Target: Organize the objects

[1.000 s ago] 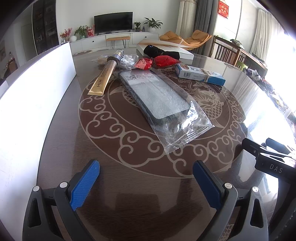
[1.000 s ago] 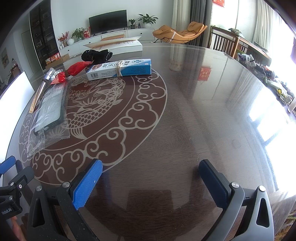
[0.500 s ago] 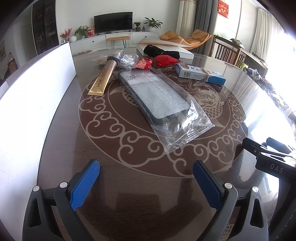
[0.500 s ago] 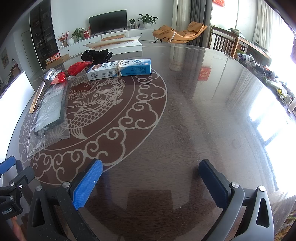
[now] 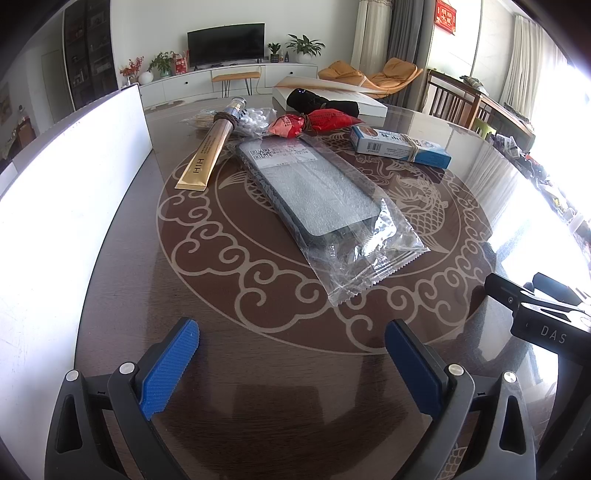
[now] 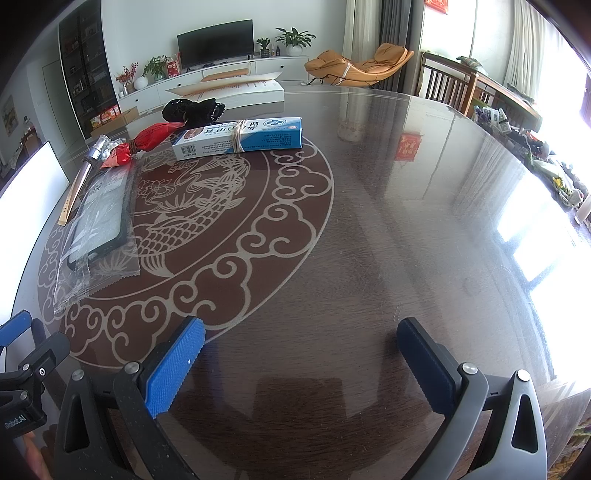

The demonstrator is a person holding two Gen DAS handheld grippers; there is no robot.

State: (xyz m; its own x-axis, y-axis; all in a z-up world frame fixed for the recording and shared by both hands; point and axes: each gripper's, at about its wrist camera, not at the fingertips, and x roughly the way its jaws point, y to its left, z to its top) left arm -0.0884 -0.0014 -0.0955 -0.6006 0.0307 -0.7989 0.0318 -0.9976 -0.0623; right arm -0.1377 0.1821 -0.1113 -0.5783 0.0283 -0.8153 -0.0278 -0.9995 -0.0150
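Here the left gripper and the right gripper both hover low over the glass-topped table, jaws spread wide and holding nothing. Ahead of the left gripper lies a phone case in a clear bag, with a gold tube, a red packet and a blue-and-white box grouped beyond it, near a white board at the table's left edge.

Beyond the dark glass-topped table with its pale cloud-and-fish pattern stood a television on a long white cabinet, potted plants, an orange lounge chair and grey curtains.
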